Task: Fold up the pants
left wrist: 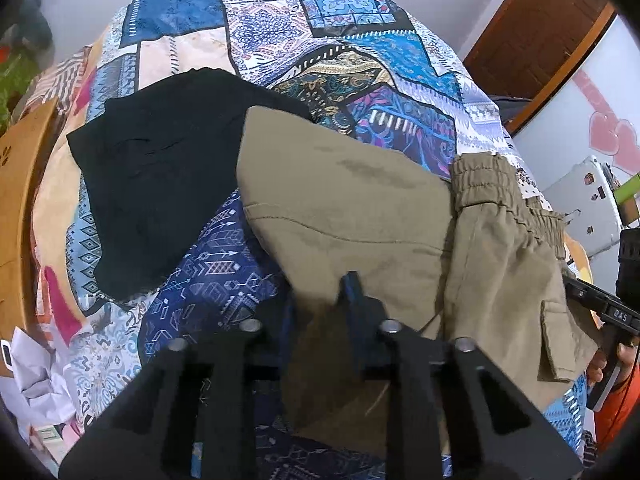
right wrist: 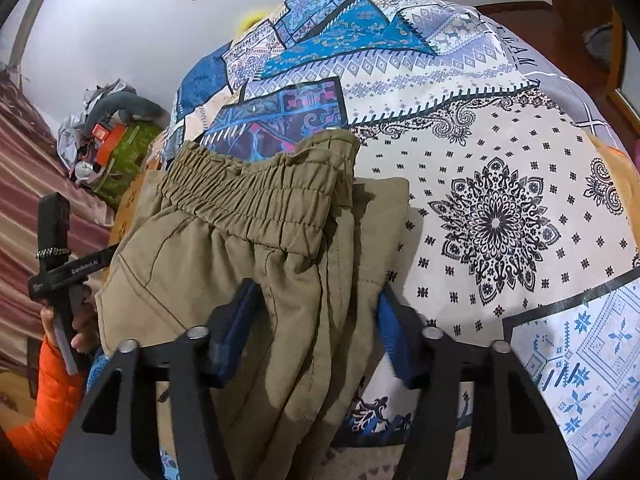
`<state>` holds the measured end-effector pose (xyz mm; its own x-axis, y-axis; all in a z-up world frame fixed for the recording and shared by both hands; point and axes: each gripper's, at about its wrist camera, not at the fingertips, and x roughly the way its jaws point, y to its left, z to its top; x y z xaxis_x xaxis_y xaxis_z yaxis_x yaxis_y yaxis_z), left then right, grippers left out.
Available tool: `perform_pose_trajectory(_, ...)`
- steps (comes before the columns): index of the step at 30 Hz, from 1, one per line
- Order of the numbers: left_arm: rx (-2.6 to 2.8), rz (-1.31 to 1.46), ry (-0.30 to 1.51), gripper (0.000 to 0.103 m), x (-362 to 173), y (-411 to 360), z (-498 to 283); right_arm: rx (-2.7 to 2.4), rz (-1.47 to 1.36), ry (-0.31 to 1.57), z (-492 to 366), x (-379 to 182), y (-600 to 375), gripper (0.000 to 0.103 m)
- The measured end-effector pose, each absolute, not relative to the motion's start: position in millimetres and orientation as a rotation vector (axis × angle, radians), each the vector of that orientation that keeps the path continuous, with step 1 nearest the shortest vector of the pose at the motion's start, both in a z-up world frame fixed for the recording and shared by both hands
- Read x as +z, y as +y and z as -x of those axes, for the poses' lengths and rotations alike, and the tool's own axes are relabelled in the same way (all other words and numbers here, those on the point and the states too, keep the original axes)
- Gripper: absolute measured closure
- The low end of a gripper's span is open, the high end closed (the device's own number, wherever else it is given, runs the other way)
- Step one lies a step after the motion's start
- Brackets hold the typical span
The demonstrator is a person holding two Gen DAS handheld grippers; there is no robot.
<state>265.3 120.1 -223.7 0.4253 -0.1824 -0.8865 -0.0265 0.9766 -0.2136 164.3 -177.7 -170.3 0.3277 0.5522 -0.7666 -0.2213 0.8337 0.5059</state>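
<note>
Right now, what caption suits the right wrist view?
Right tool straddling bunched khaki elastic-waist pants on a patchwork-print bedspread.

Looking down over a bed with a patchwork bedspread (left wrist: 280, 32). Lying across it, khaki pants (left wrist: 360, 208), the elastic waistband (left wrist: 492, 184) to the right, a flap pocket (left wrist: 560, 344) near the right edge. Resting at far left, partly under the khaki cloth, a black garment (left wrist: 160, 176). Pinching the near edge of the pants, the left gripper (left wrist: 320, 312), jaws almost closed on the cloth. Showing at the right edge, the right gripper (left wrist: 608, 312) and fingers (left wrist: 596, 368) holding it.
</note>
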Motion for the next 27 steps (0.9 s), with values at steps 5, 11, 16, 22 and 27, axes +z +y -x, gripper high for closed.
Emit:
perform_pose_trajectory(5, -0.050, 0.129, 1.072, 0.098, -204, 108, -261, 0.513, -0.277, 1.074, -159, -156, -167, 0.085)
perform_pose_trajectory(11, -0.049, 0.087, 0.973, 0.100, -165, 104, -251, 0.529, -0.203, 1.019, -165, -133, -161, 0.091)
perform_pose_trajectory(16, -0.053, 0.035, 0.889, 0.102, -136, 104, -245, 0.556, -0.167, 0.958, -174, -108, -150, 0.091)
perform_pose_trajectory(22, -0.014, 0.049, 0.807, 0.103, -107, 127, -244, 0.583, -0.099, 0.871, -191, -78, -128, 0.091)
perform_pose_trajectory(27, -0.037, 0.078, 0.902, 0.080, -127, 146, -258, 0.598, -0.060, 0.864, -198, -75, -117, 0.091)
